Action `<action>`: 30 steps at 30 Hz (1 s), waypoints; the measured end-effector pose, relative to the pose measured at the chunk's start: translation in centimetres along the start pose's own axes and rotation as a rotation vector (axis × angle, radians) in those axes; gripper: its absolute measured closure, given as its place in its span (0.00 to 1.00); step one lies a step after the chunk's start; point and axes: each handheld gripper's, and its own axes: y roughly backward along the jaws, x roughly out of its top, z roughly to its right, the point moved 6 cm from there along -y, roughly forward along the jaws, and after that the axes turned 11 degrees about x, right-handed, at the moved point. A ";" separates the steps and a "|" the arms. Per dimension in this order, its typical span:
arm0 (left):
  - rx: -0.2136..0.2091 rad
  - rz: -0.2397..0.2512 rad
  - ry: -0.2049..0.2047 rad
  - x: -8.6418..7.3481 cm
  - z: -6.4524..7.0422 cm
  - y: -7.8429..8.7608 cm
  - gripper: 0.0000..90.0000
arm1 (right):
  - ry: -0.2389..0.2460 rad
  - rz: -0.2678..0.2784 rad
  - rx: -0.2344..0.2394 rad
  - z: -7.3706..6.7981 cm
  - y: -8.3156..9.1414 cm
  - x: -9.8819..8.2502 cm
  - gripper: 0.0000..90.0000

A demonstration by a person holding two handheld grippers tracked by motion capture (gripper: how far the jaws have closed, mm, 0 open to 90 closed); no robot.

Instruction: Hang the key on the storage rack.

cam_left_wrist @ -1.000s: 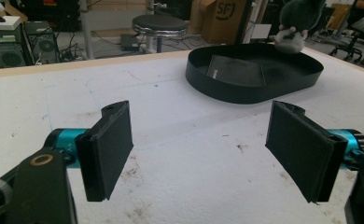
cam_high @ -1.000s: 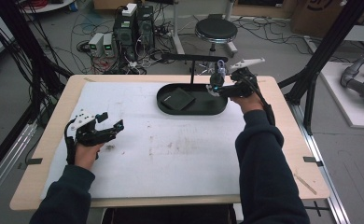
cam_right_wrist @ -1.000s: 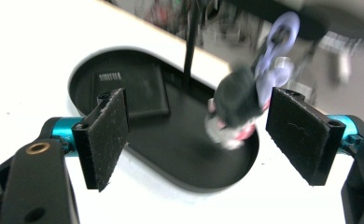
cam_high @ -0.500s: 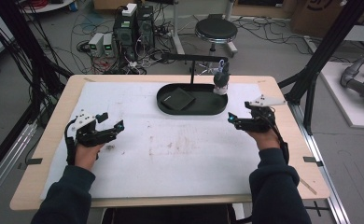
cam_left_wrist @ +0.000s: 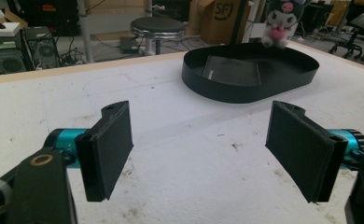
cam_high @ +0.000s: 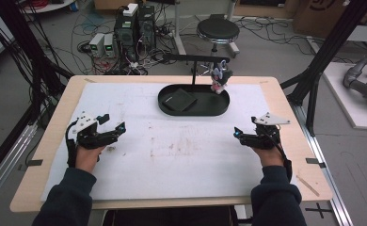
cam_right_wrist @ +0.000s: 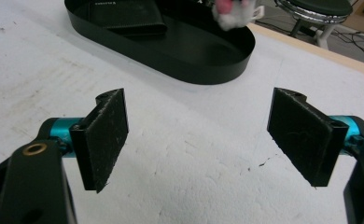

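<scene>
Both grippers are resting low over the white table cover (cam_high: 181, 155), well apart from each other. The left gripper (cam_high: 118, 129) is sitting at the left of the high view and the right gripper (cam_high: 238, 133) at the right. Each is standing wide open with nothing between its pads, as the gripper views show plainly; the right gripper's jaws have just been opening, empty.

The plush toy (cam_high: 219, 80) is hanging from the black stand (cam_high: 195, 59) at the upper centre of the high view, over the right end of the black oval tray (cam_high: 195, 110). A dark flat wallet (cam_high: 180, 100) is lying in the tray's left half. How the toy is fastened is too small to tell; it looks to be hooked on the stand's arm.

From here the risks are looking modest. The toy is dangling freely, so a careless reach back toward the tray could be knocking it off or tipping the slim stand. A low sweep could also be nudging the light tray across the cover.
</scene>
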 end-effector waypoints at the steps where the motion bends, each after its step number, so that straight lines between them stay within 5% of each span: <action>1: 0.001 -0.001 -0.002 0.0 0.0 0.0 0.25 | 0.000 0.000 -0.001 0.1 0.0 -0.2 0.23; 30: -0.001 0.013 -0.007 -0.3 0.3 0.2 0.25 | 0.017 -0.017 -0.005 0.1 -0.6 -1.5 0.23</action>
